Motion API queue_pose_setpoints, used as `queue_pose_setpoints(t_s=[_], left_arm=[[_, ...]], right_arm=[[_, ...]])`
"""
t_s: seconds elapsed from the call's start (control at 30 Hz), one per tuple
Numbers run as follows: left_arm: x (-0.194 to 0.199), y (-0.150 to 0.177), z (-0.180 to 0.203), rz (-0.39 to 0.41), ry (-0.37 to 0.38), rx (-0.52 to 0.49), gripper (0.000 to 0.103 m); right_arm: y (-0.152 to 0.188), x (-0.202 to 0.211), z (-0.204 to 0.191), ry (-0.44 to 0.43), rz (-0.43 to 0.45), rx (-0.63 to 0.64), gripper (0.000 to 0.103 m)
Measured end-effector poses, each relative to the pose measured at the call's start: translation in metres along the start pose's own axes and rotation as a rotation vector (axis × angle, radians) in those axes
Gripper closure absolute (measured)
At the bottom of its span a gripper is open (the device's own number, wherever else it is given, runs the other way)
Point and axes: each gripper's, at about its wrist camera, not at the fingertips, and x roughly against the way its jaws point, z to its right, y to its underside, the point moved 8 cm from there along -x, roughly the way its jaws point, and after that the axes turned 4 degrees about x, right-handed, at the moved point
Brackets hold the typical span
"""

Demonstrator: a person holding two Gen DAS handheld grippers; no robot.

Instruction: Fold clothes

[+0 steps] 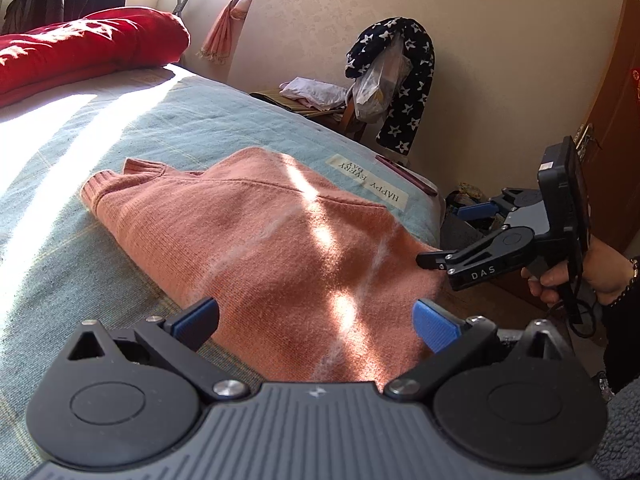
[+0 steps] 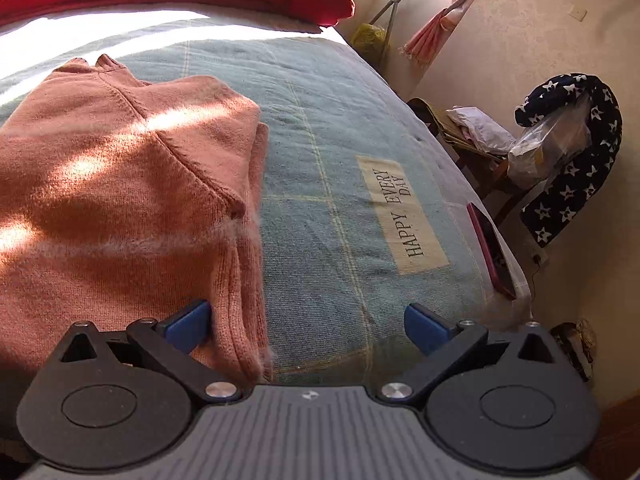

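The sweater [image 1: 260,240] lay folded on the bedspread [image 1: 60,240], beside the label [image 2: 400,216] (text: "HAPPY EVERY DAY"). The left gripper [image 1: 316,320] hovered over its near edge, fingers apart, gripping nothing. The right gripper [image 2: 306,322] spanned the sweater's side edge, fingers likewise apart.

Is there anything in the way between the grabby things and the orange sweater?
No, nothing visible. The left hand-held gripper is open right over the orange sweater. The right hand-held gripper is open at the sweater's folded edge on the blue blanket. The phone lies off by the bed's edge.
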Motion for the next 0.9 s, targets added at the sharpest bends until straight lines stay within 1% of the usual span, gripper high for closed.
queue_pose_setpoints(t_s=[0.07,0.17,0.2,0.33,0.43,0.53,0.73,0.77,0.8,0.83,0.9], left_arm=[[0.001,0.0,-0.002,-0.004,-0.004,0.008,0.001],[-0.002,-0.001,0.001,-0.008,0.003,0.0,0.001],[-0.003,-0.001,0.003,-0.01,0.002,-0.006,0.001],[-0.007,0.002,0.009,-0.023,-0.005,-0.029,0.001],[-0.007,0.005,0.013,-0.039,-0.006,-0.04,0.001],[-0.008,0.004,0.018,-0.041,0.0,-0.055,0.001],[-0.013,0.004,0.03,-0.057,0.006,-0.084,0.001],[-0.012,0.005,0.03,-0.061,0.001,-0.092,0.001],[-0.012,0.006,0.03,-0.066,-0.004,-0.1,0.001],[-0.011,0.006,0.029,-0.067,-0.011,-0.104,0.001],[-0.01,0.005,0.025,-0.063,-0.022,-0.096,0.001]], right_arm=[[-0.002,0.011,0.001,-0.04,0.041,-0.014,0.0],[-0.009,0.026,-0.011,-0.119,0.106,0.037,0.0],[-0.008,0.027,-0.015,-0.134,0.106,0.052,0.0],[0.01,0.011,-0.022,-0.137,0.021,0.071,0.0],[0.022,0.01,-0.008,-0.14,-0.002,0.005,0.0],[0.018,0.018,0.001,-0.122,0.037,-0.01,0.0],[0.009,0.006,0.012,-0.071,0.064,-0.042,0.0],[0.01,0.001,0.014,-0.06,0.052,-0.051,0.0],[0.014,-0.004,0.016,-0.067,0.034,-0.076,0.0],[0.016,-0.003,0.017,-0.087,0.036,-0.102,0.0],[0.011,0.005,0.017,-0.106,0.067,-0.115,0.0]])
